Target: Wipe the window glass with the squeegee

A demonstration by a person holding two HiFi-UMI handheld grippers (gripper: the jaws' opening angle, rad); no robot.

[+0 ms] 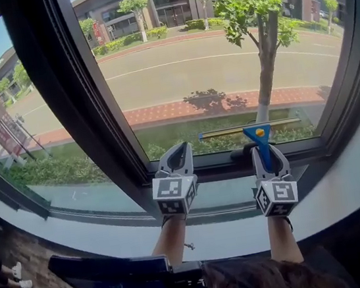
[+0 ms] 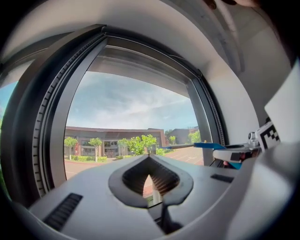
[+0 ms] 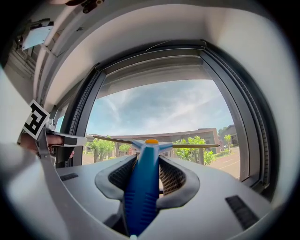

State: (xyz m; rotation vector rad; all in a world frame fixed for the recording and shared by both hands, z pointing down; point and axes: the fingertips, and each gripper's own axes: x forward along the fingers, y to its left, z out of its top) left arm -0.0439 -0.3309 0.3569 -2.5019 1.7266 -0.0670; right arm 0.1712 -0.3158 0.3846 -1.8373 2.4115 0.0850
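The right gripper [image 3: 147,161] clamps the squeegee's [image 3: 140,187] blue handle between both ribbed pads; the handle runs straight out ahead of the jaws, and the yellow blade crosses just beyond their tips, low on the window glass [image 1: 209,69], a little above the bottom frame rail [image 1: 196,164]. Whether the rubber edge presses the pane I cannot tell. The left gripper [image 2: 150,176] sits just to the left of it, jaws brought together at the tips with nothing between them.

The likely trouble: the hold is far down a smooth tapered handle, so pressure at one blade end could twist it in the pads and leave streaks; an uneven push could lift one end off the glass; a downward stroke from here would knock the blade on the rail; a sideways sweep leftward could meet the idle gripper.
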